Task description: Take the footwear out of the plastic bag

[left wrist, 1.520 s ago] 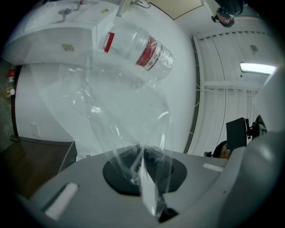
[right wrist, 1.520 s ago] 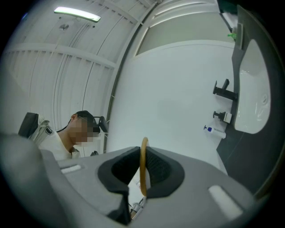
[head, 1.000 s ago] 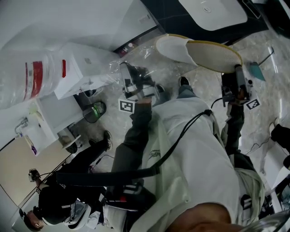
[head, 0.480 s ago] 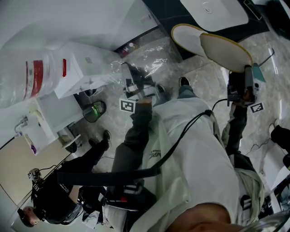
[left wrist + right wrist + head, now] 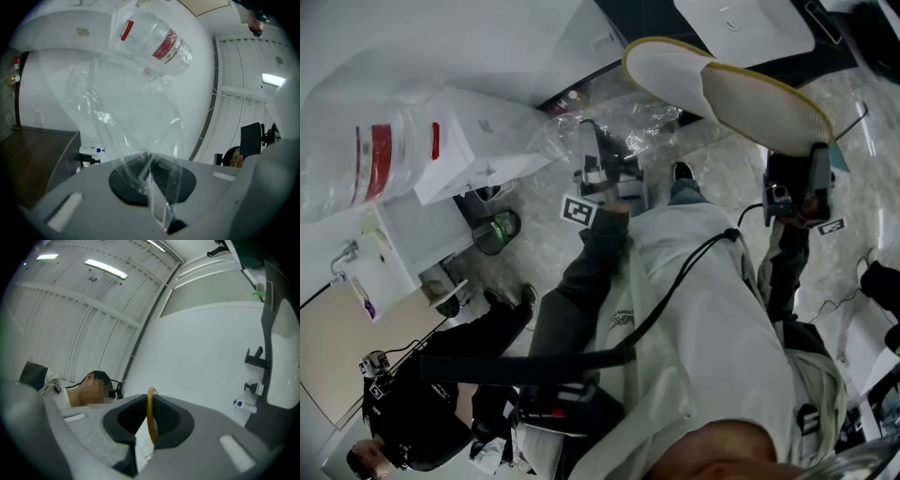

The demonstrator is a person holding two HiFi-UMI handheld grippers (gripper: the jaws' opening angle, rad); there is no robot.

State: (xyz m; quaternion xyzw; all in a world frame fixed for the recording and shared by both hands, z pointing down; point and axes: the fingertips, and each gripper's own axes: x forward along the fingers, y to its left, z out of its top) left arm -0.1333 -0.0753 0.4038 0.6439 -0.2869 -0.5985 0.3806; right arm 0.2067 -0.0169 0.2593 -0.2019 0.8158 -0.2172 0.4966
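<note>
A white slipper [image 5: 722, 89] with a yellow rim and a tan sole is held up at the top right of the head view. My right gripper [image 5: 797, 155] is shut on its heel edge. In the right gripper view only the thin yellow rim [image 5: 151, 420] shows, pinched in my right gripper [image 5: 150, 430]. The clear plastic bag [image 5: 623, 122] hangs crumpled just below the slipper's toe, with my left gripper [image 5: 592, 141] shut on it. The bag's film [image 5: 126, 108] rises from my left gripper [image 5: 150, 171] and looks empty.
A large water bottle [image 5: 384, 155] with a red label lies on its side at the left, beside a white box [image 5: 478, 141]. Another person in dark clothes [image 5: 422, 412] is at the lower left. A white fixture [image 5: 741, 23] is at the top.
My right gripper has lifted the slipper up and away from the bag. My left gripper has shifted right and up, carrying the crumpled bag with it.
</note>
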